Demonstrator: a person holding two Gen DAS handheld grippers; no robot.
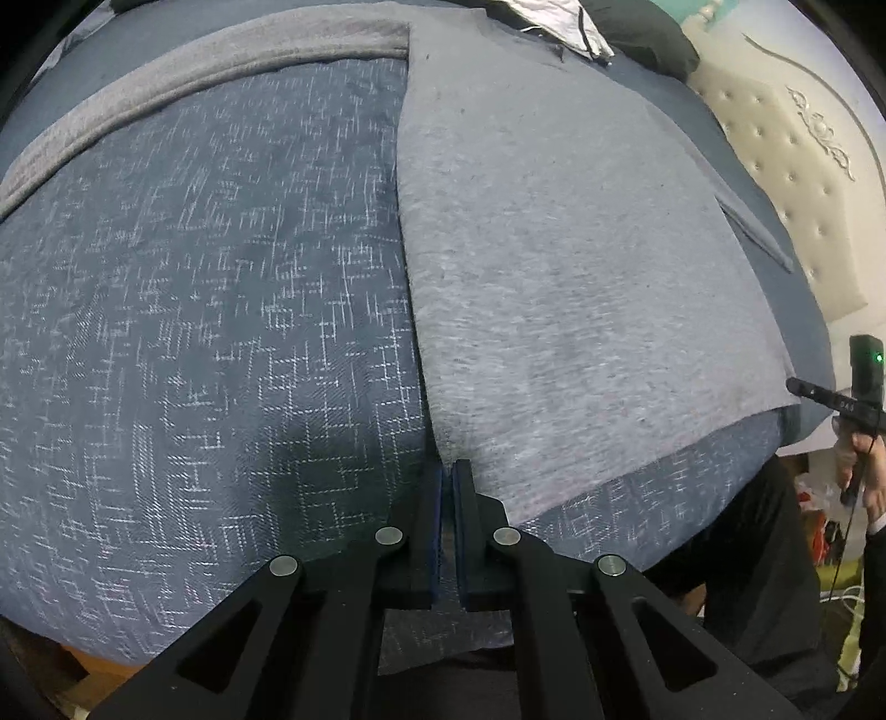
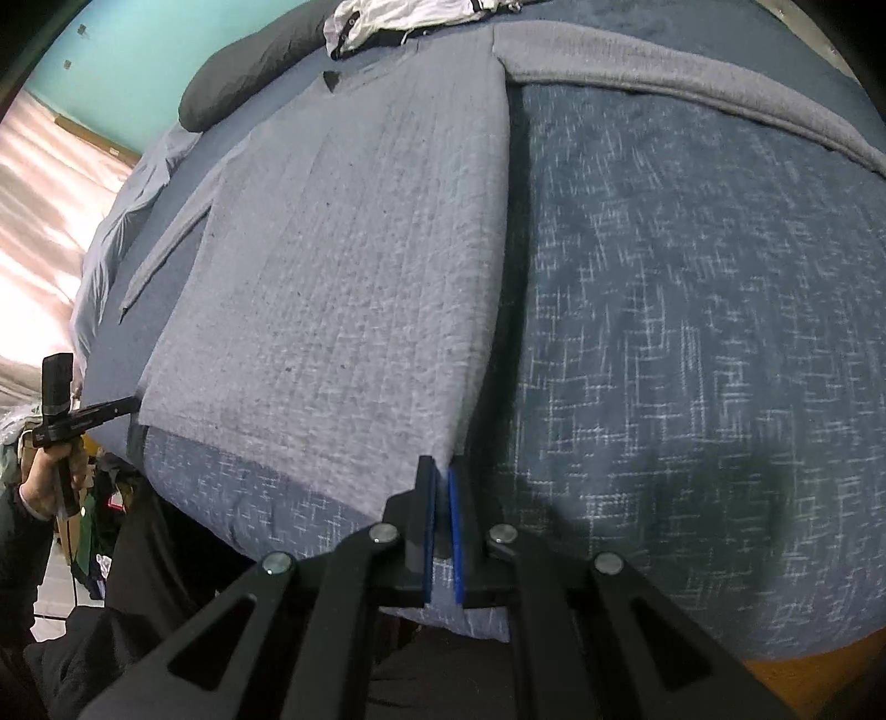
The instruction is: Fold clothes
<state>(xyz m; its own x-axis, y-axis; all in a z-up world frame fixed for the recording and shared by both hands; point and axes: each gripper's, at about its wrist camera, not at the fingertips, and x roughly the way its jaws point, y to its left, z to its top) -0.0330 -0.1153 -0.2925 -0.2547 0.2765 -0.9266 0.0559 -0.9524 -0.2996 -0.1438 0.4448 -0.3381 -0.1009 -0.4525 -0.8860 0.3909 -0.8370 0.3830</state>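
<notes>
A grey long-sleeved top (image 1: pixel 554 277) lies flat on the blue patterned bed cover (image 1: pixel 194 332), one sleeve (image 1: pixel 194 72) stretched out to the left. My left gripper (image 1: pixel 448 471) is shut on the top's near left hem corner. In the right wrist view the same top (image 2: pixel 343 266) lies left of centre, its sleeve (image 2: pixel 692 83) running right. My right gripper (image 2: pixel 440 471) is shut, with a narrow gap, on the near right hem corner. Each gripper shows in the other's view, the right one (image 1: pixel 797 387) held in a hand and the left one (image 2: pixel 127 407) too.
A white garment (image 2: pixel 398 16) and a dark pillow (image 2: pixel 249 72) lie at the head of the bed. A tufted cream headboard (image 1: pixel 786 183) stands at the far right. The person's dark trousers (image 1: pixel 747 554) are against the near bed edge. Clutter lies on the floor (image 2: pixel 88 531).
</notes>
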